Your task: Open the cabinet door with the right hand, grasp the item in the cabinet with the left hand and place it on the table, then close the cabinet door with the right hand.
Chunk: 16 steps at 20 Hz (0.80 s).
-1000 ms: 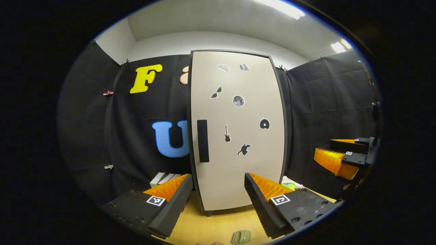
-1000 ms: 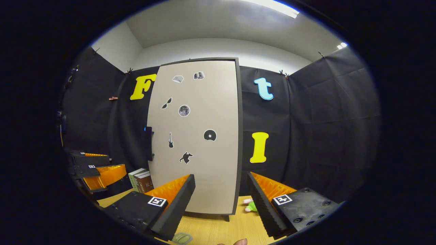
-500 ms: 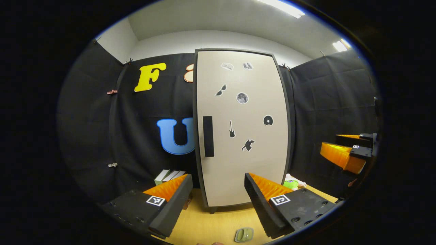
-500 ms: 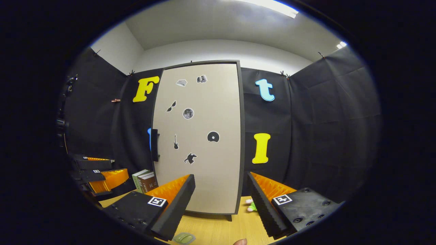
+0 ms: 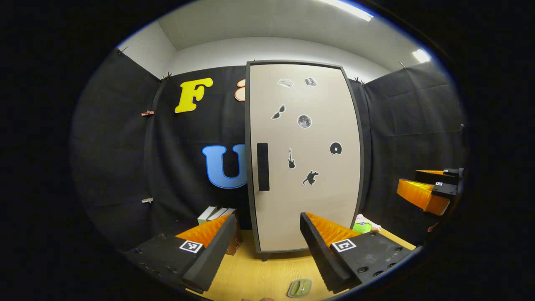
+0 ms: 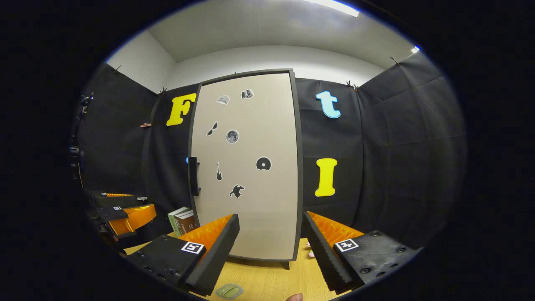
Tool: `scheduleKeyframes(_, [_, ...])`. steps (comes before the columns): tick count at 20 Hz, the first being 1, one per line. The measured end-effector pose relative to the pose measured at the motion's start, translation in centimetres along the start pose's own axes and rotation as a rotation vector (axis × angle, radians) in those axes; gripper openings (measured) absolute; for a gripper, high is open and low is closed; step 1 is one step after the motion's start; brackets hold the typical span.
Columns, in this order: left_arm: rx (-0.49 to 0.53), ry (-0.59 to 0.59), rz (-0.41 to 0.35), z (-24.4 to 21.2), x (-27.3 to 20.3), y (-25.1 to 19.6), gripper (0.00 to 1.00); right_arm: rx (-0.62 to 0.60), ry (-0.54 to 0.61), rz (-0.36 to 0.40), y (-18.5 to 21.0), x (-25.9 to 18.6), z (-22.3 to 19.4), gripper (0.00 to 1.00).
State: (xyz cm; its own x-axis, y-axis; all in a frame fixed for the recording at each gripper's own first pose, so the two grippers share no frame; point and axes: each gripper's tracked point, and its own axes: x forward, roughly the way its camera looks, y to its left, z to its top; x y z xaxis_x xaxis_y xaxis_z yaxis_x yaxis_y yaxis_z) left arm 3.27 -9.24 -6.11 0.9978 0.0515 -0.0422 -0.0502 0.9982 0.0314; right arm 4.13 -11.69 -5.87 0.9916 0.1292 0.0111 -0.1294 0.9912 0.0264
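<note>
Cabinet door [image 5: 305, 159] stands shut at frame centre, its handle [image 5: 262, 166] on the door's left edge. Both grippers hang parted and empty before it: left gripper [image 5: 267, 246], right gripper [image 6: 271, 246]. Whether the item is still inside cannot be told; small objects lie on the table [image 5: 250, 276], so the scene fits either end of the job.

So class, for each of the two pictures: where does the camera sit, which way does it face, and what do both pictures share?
Left gripper view: rides on the left gripper, faces the shut cabinet door; the right gripper shows at its right edge.
Right gripper view: rides on the right gripper, faces the same door from farther right; the left gripper shows at its left.
Shared: door, handle, books, table.
</note>
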Motion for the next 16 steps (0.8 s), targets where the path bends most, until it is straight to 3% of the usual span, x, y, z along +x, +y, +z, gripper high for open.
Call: scheduleKeyframes(16, [0.028, -0.019, 0.018, 1.1, -0.1, -1.3, 0.96, -0.002, 0.006, 0.002, -1.2, -0.1, -0.4, 0.97])
